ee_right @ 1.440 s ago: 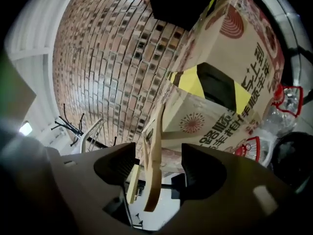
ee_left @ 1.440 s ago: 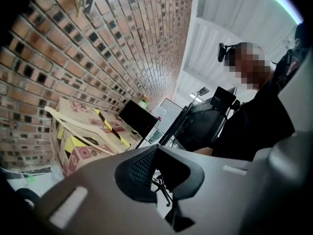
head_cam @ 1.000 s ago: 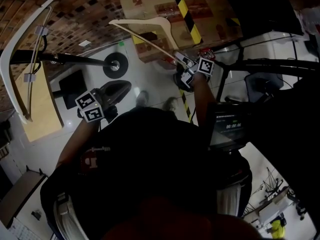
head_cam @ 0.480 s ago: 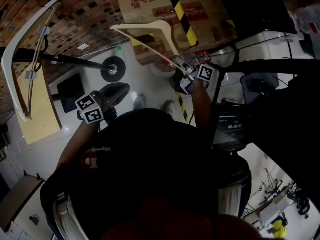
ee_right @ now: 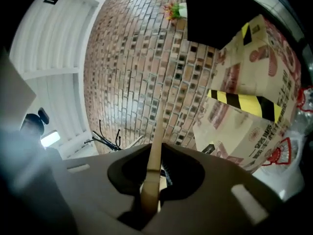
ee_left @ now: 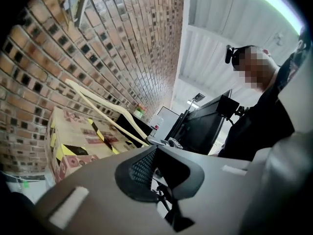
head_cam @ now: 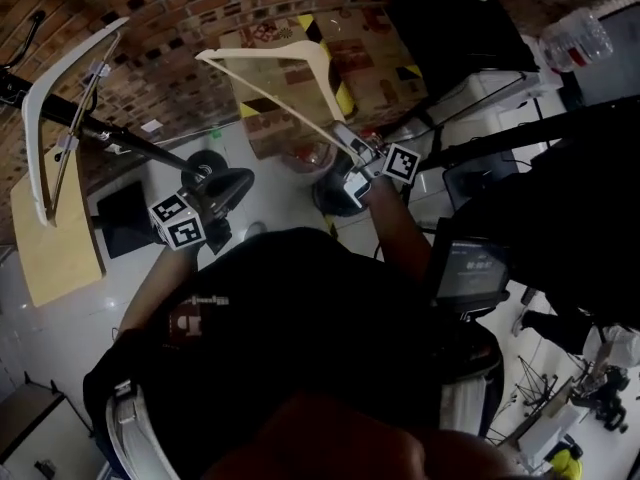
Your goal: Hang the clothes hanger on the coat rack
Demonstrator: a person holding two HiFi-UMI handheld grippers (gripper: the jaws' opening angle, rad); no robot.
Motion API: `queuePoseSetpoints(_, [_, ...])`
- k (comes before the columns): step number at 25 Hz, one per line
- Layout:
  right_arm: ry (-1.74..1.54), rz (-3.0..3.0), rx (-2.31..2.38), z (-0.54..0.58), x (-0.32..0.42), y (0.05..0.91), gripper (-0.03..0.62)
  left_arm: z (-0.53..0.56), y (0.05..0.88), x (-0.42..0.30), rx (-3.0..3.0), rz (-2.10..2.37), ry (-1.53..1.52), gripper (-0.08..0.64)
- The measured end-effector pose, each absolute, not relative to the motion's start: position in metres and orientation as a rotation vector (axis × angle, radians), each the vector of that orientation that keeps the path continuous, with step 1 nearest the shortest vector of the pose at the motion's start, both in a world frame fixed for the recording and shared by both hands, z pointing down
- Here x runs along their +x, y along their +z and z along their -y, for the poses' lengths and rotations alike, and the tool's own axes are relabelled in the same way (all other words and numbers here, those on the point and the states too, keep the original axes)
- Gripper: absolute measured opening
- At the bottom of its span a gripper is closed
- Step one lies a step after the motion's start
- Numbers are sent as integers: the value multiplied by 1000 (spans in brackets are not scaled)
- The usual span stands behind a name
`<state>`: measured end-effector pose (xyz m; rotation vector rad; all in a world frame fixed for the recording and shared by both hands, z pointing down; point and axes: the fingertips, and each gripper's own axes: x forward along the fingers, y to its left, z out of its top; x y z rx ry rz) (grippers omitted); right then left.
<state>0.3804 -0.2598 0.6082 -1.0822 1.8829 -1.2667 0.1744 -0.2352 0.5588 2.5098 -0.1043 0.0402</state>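
A cream wooden clothes hanger (head_cam: pixel 270 78) is held up in front of the brick wall by one arm. My right gripper (head_cam: pixel 345 148) is shut on that arm, its jaws having just been closing. In the right gripper view the hanger's arm (ee_right: pixel 157 126) runs straight up out of the right gripper (ee_right: pixel 156 155). The coat rack's black bar (head_cam: pixel 130 143) crosses the left side, with a second white hanger (head_cam: pixel 45 118) hanging on it. My left gripper (head_cam: pixel 240 178) is just right of the bar's end, shut and holding nothing. The left gripper (ee_left: pixel 152 151) sees the hanger (ee_left: pixel 98 109) ahead.
Cardboard boxes with yellow-black tape (head_cam: pixel 350 58) stand against the brick wall behind the hanger. A pale wooden board (head_cam: pixel 55 238) lies low on the left. Dark desks and monitors (head_cam: pixel 560 188) fill the right side. A person (ee_left: pixel 264 121) stands at the right in the left gripper view.
The right gripper has risen with the hanger, which now stands higher against the wall. The left gripper has risen a little beside the rack bar.
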Motion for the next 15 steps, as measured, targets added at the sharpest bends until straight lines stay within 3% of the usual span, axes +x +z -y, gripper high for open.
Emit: queuePoseSetpoints(15, [-938,-2163,-922,250,349,432,64,224,453,130,2632,427,-224,-3])
